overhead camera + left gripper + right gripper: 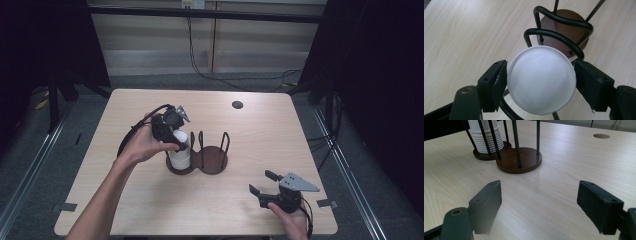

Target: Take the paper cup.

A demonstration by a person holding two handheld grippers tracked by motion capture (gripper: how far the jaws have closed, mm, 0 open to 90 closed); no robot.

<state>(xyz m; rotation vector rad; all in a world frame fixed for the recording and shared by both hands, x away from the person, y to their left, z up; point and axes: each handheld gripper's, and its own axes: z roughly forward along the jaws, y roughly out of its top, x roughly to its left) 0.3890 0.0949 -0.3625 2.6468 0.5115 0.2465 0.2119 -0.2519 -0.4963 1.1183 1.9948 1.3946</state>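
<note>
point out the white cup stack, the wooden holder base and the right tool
white cup stack [541, 80], left gripper view, flat top of the uppermost cup
wooden holder base [524, 160], right gripper view, bare round disc
right tool [265, 182], high view, between its jaw tips

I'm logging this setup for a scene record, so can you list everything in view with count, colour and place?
Paper cups: one stack, white, upside down in the holder's left bay.
Cup holder: one, brown double base with black wire posts, table centre; right bay bare.
Table: one, light wood, with a round cable hole at the far right.
Left gripper: one, black, jaws at either side of the top cup.
Right gripper: one, black, open, near the table's front right.
</note>
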